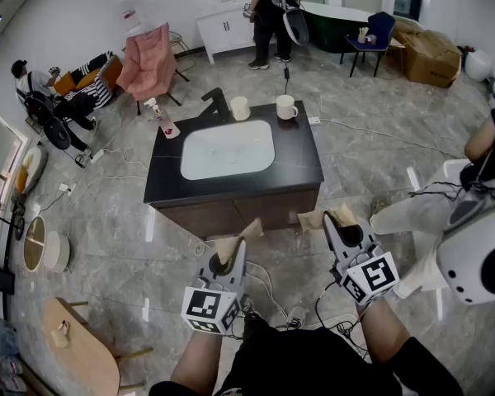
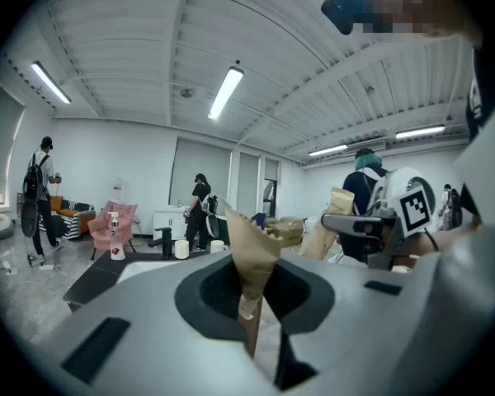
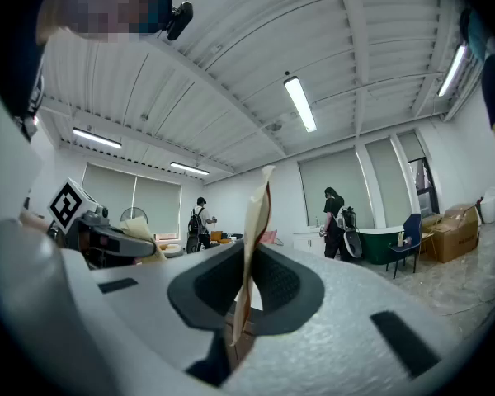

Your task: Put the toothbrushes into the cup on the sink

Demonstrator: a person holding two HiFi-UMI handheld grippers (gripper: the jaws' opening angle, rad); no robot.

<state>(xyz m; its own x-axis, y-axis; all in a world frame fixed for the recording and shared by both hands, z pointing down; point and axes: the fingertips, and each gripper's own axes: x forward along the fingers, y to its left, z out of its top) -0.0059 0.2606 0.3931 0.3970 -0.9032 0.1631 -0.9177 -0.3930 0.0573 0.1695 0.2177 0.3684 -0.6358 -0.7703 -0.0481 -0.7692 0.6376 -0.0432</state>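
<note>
A grey marbled floor point(image 1: 379, 147) spreads across the room, with cables trailing over it. In its middle stands the dark-topped desk point(image 1: 297, 167), which has a white basin point(image 1: 228, 149) set into it. The left tongs point(image 1: 228, 261) and the right tongs point(image 1: 340, 236) are held side by side over the floor, short of the desk's near edge. Both point toward the desk and are well apart from everything on it. A black faucet point(image 1: 218, 103) rises at the far edge of the desk, behind the basin's left part. A plain cream cup point(image 1: 240, 107) stands just right of the faucet, and a white mug point(image 1: 286, 106) with a handle stands further along the far edge, toward the far right corner. A small spray bottle point(image 1: 163, 122) with a pink label stands by the far left corner. The left tongs are closed on a brown paper toothbrush sleeve point(image 1: 246, 231), pinched low down, and its pointed upper end sticks up past the tips. The right tongs are likewise clamped on a second toothbrush sleeve point(image 1: 343, 214), which the right gripper view shows edge-on as a thin pale strip between the pads. Neither sleeve is near the cup or the mug, and whether anything is inside the cup or the mug cannot be made out.
</note>
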